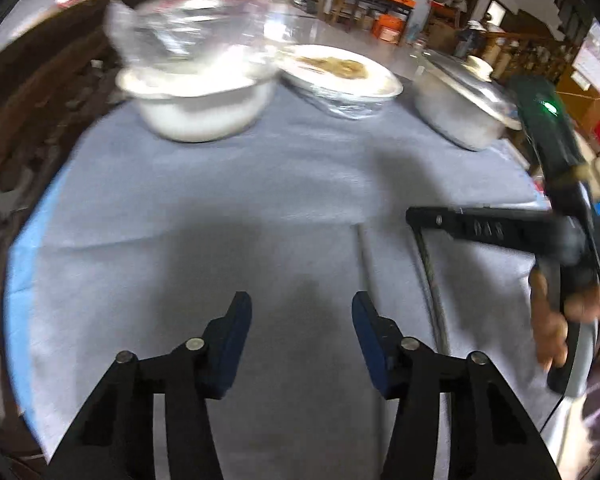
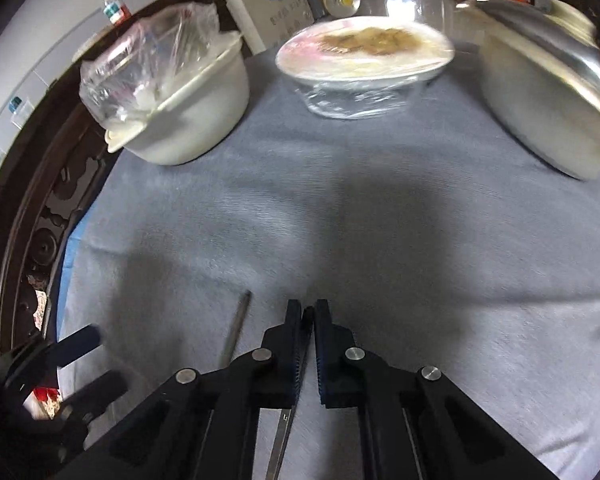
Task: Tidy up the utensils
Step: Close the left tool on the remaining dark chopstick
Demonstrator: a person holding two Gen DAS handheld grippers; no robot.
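Holding a slim metal utensil (image 2: 284, 436) upright-angled above the grey tabletop (image 2: 380, 240), your right hand-held gripper (image 2: 309, 312) is pinched on it; your left hand-held gripper (image 1: 300, 312) hangs half-spread, empty; a second utensil (image 2: 236, 332) lies beside.

Utensil (image 2: 284, 432) handle — hidden under right claw (image 2: 309, 316)

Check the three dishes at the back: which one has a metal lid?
The pot on the right, under a tilted metal lid. The plate has cling film; the white bowl a plastic bag.
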